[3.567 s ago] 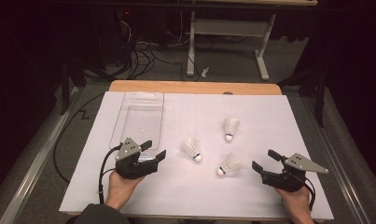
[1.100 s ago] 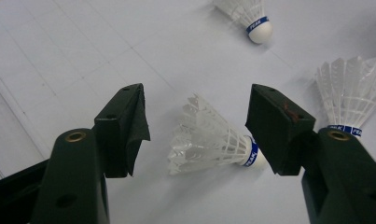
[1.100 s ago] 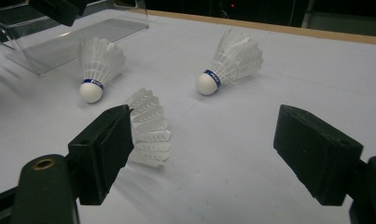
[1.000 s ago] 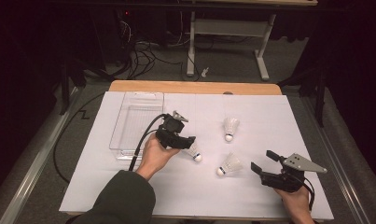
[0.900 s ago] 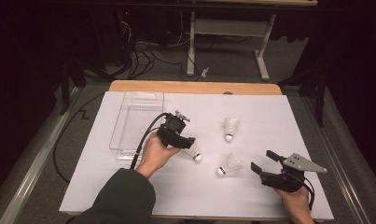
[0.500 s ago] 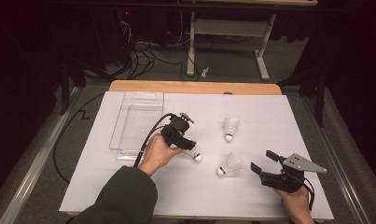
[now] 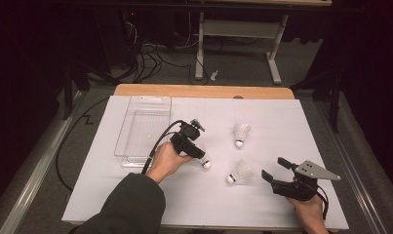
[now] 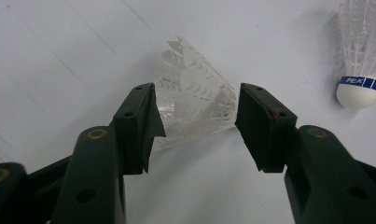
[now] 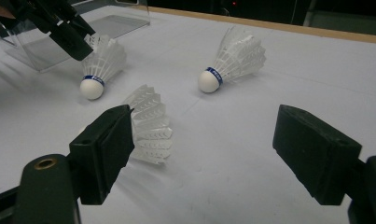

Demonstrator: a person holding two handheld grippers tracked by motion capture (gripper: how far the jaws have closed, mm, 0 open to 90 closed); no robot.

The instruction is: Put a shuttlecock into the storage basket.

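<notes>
Three white shuttlecocks lie on the white table sheet [image 7: 135, 195]. My left gripper [image 7: 200, 155] points down over the left shuttlecock [image 7: 206, 164]. Seen from the left gripper [image 8: 197, 91], that feather skirt [image 8: 195, 109] lies between the jaws, which have just been closing. The pads stand close on both sides, and I see no squeeze. A second shuttlecock [image 7: 240, 132] lies farther back. The third shuttlecock [image 7: 239, 172] lies just left of my right gripper [image 7: 273, 167], which rests open near the front edge. In the right gripper view it [image 9: 150, 123] lies by the gripper's [image 9: 205, 114] left jaw.
A clear plastic box [image 7: 144, 100] stands at the back left of the sheet, its near wall [image 9: 36, 51] close behind the left gripper. A wooden table edge [image 7: 204, 91] runs along the back. Beyond it are cables and a metal stand on the floor.
My left gripper went from the front left of the table up to the left shuttlecock, and its jaws have narrowed around the skirt. The right gripper has kept still.
</notes>
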